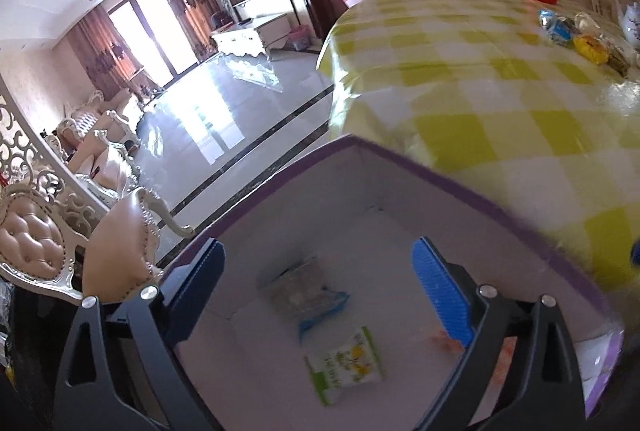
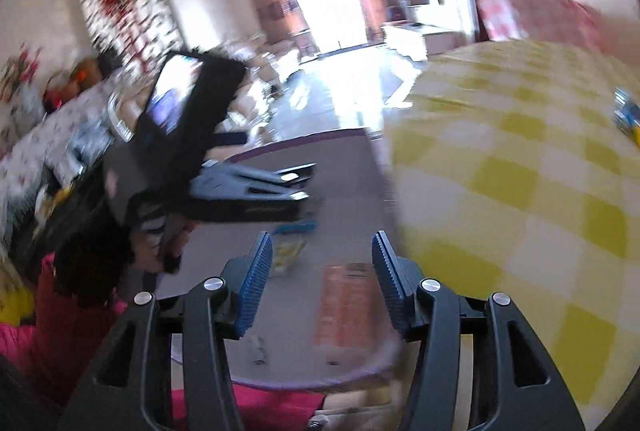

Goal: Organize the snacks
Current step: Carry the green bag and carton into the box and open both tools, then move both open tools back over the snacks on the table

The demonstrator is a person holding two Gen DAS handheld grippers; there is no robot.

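Both grippers over the snack box, nothing held.

Left wrist view: the left gripper (image 1: 318, 283) hangs fingers wide above the purple-edged box (image 1: 472, 177), where a blue packet (image 1: 308, 297) and a green packet (image 1: 346, 365) lie, probably just dropped. More snacks (image 1: 580, 35) wait on the checked worktop (image 1: 480, 71).
Right wrist view, blurred: the right gripper (image 2: 322, 281) is part-open and empty above an orange packet (image 2: 346, 305) in the box.

The right wrist view is motion-blurred: the orange packet (image 2: 346, 307) (print unreadable) smears inside the box (image 2: 344, 159).
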